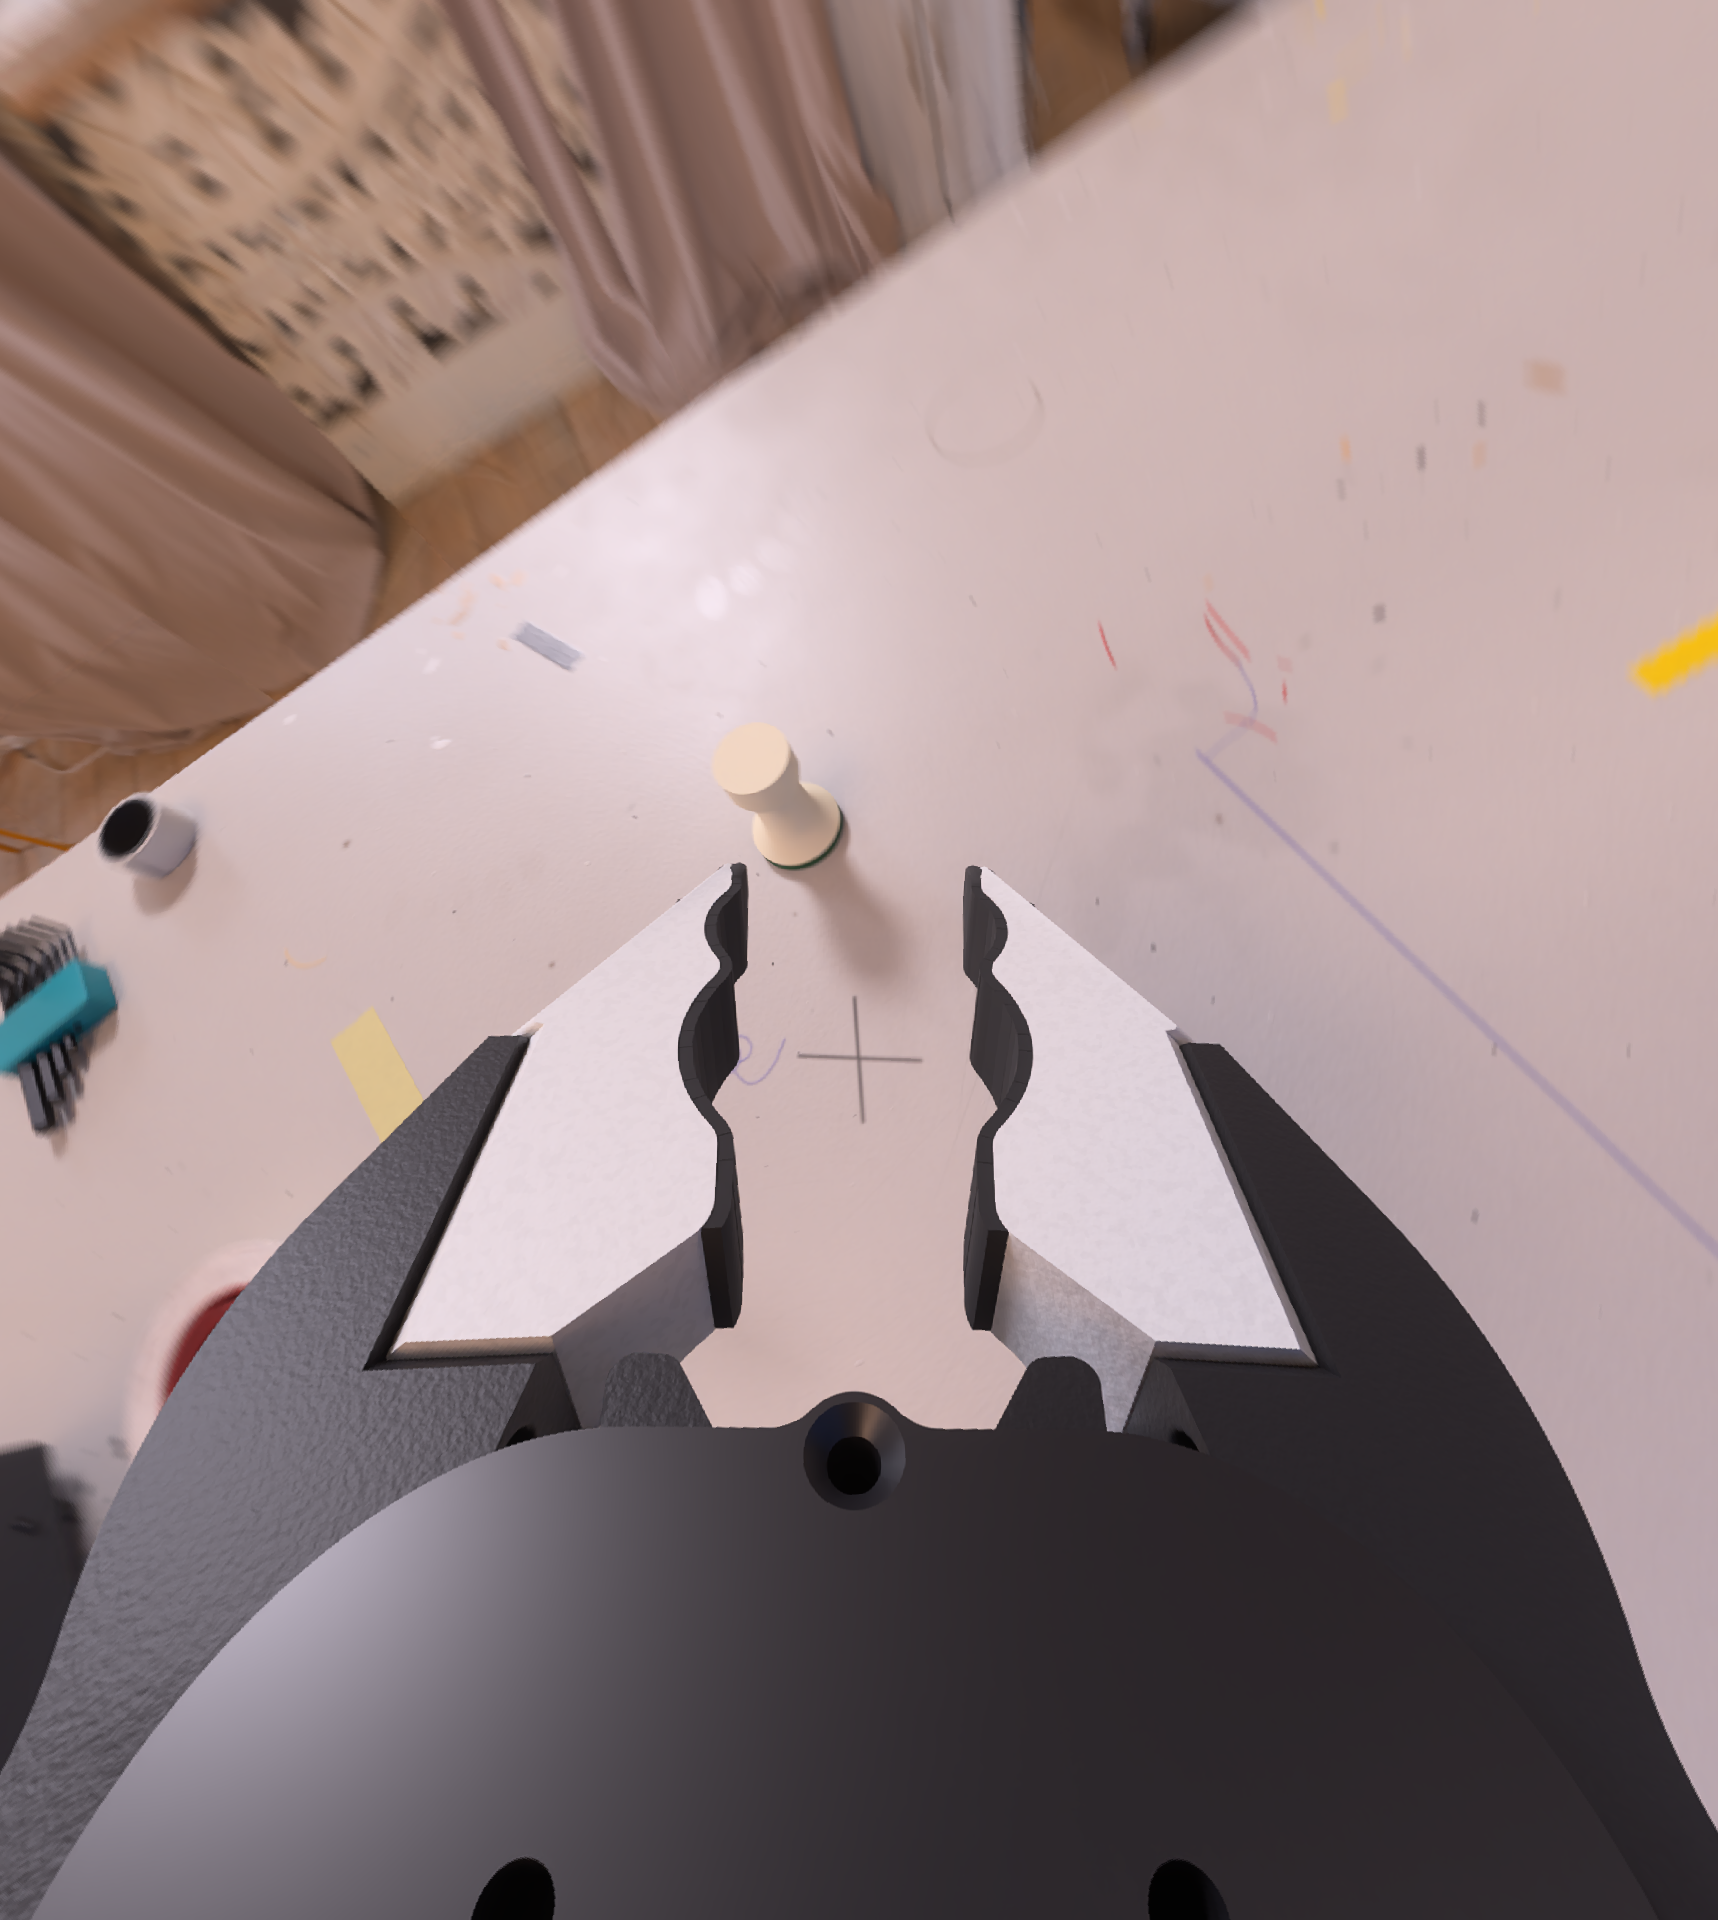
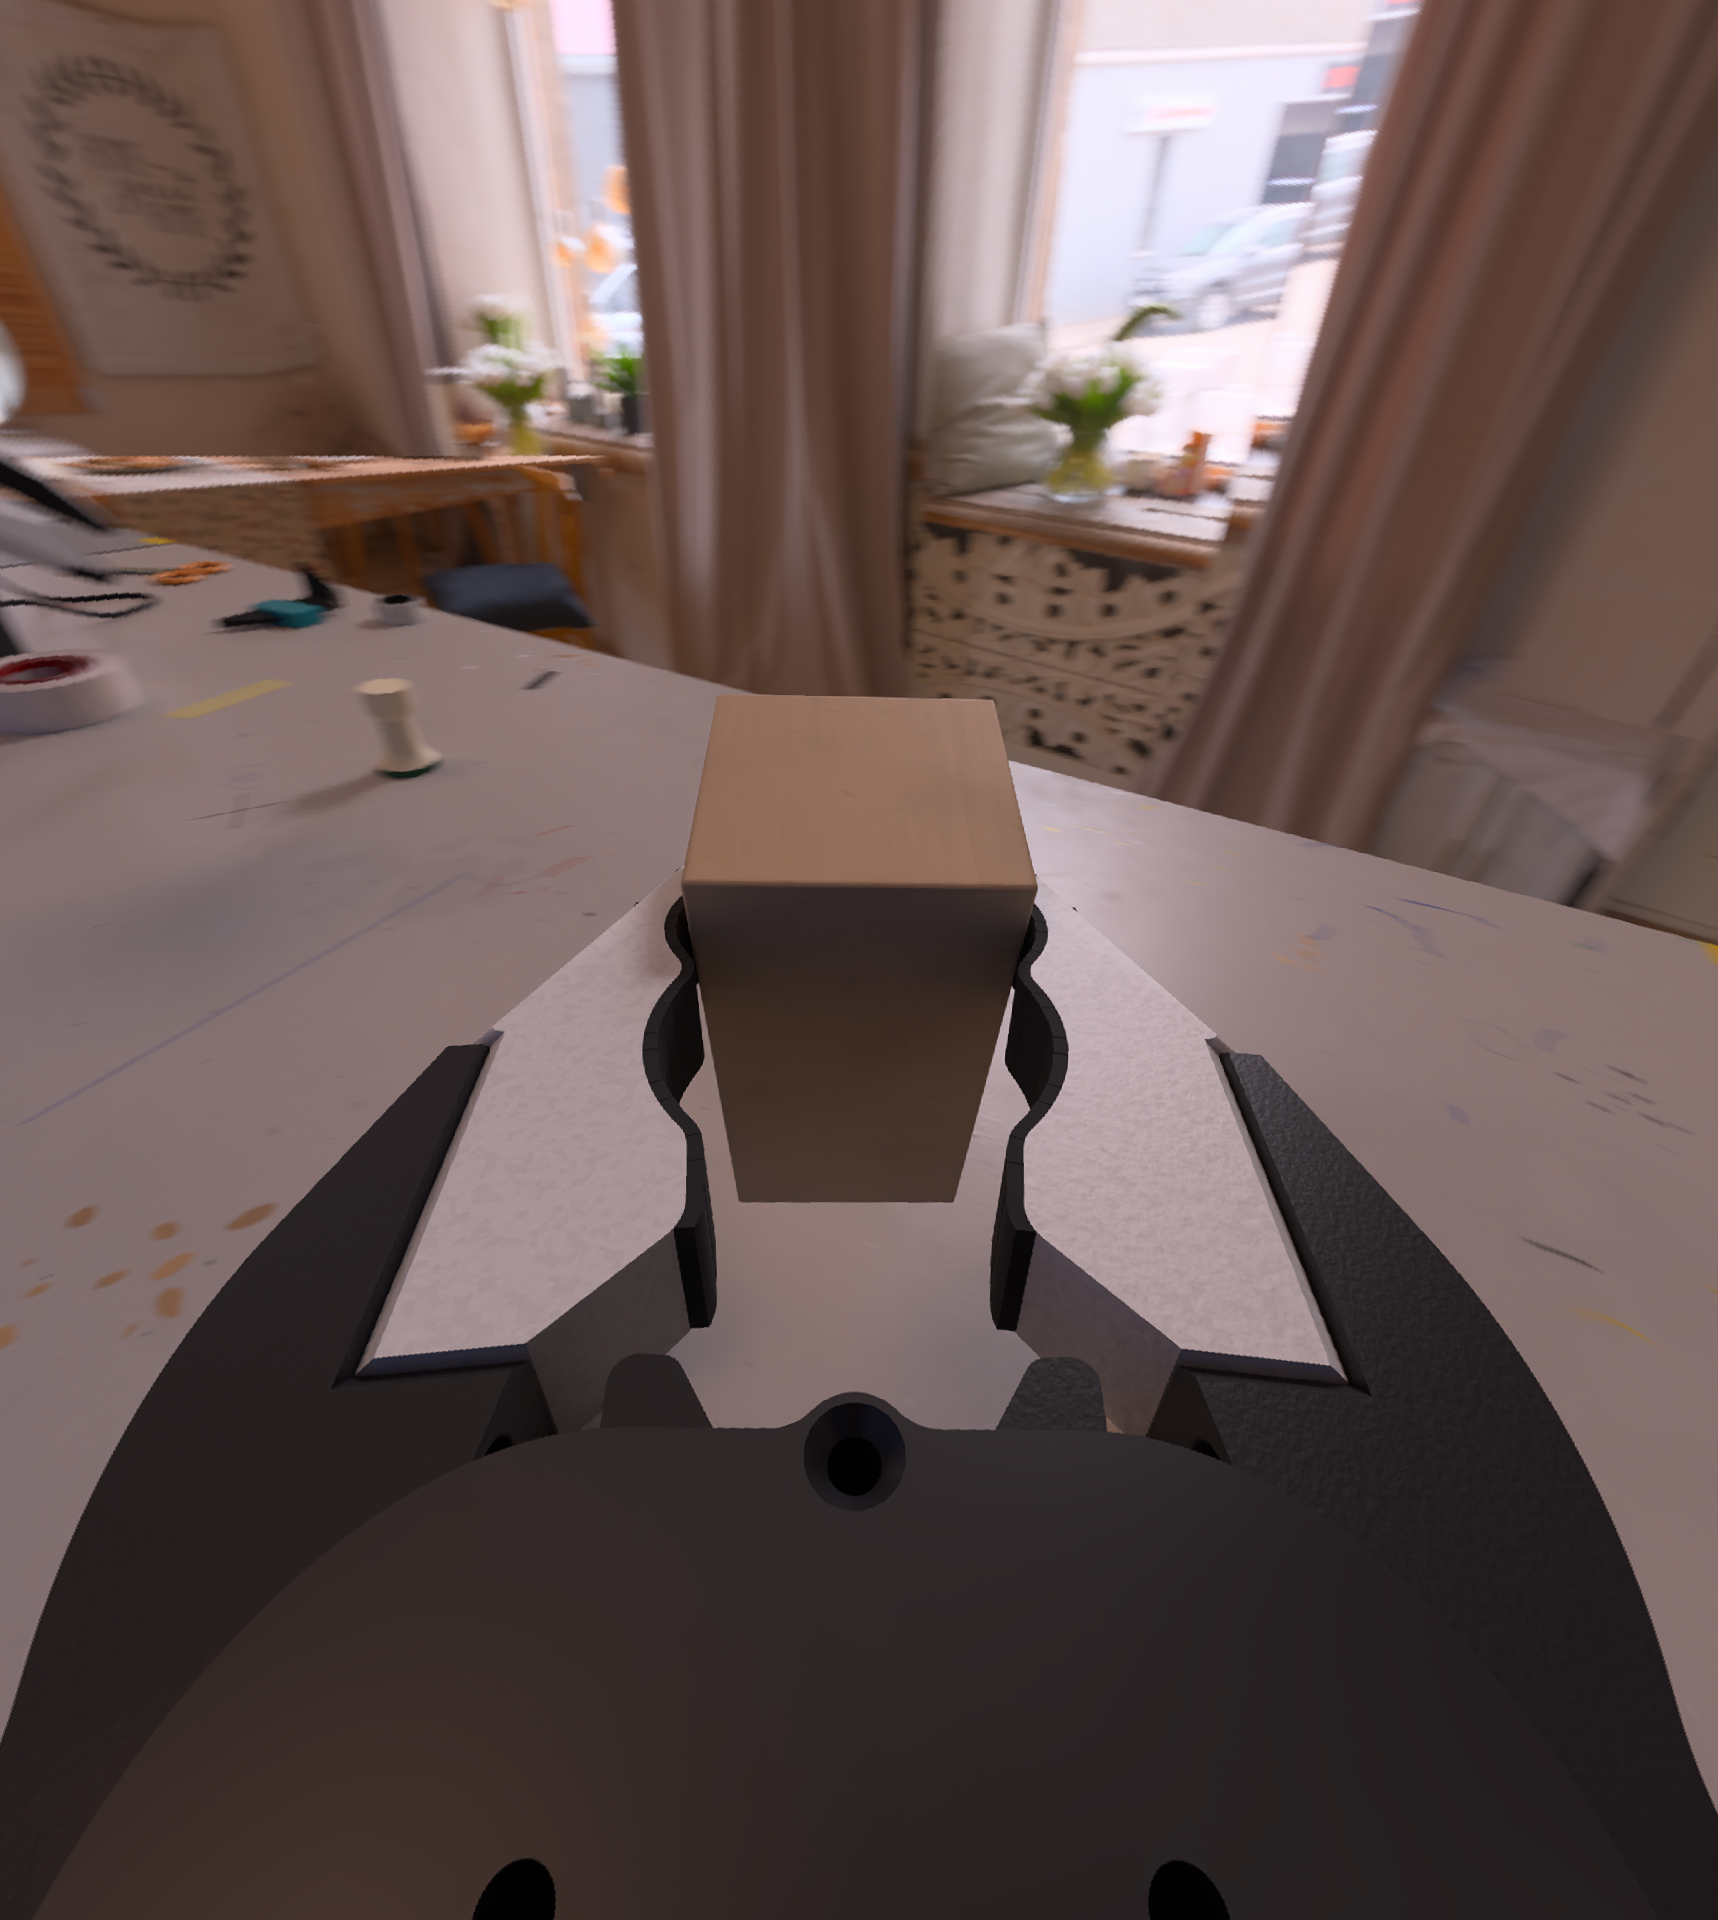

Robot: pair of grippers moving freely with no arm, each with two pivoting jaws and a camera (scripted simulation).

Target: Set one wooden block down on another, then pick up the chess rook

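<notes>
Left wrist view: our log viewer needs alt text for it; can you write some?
The open left gripper hovers over a white table, aimed at an upright cream chess rook just beyond its fingertips. A teal hex key set lies far left.

Cream-coloured chess rook [image 1: 777, 795] with a flared top and a dark green ring at its base, standing upright on the white tabletop [image 1: 1354, 935], just beyond the fingertips of the left tool [image 1: 855, 883], slightly left of its centreline. Pale brown wooden block [image 2: 855, 935], square-edged and upright, lies between the fingers of the right tool [image 2: 855, 935]; only one block is distinguishable.
</notes>
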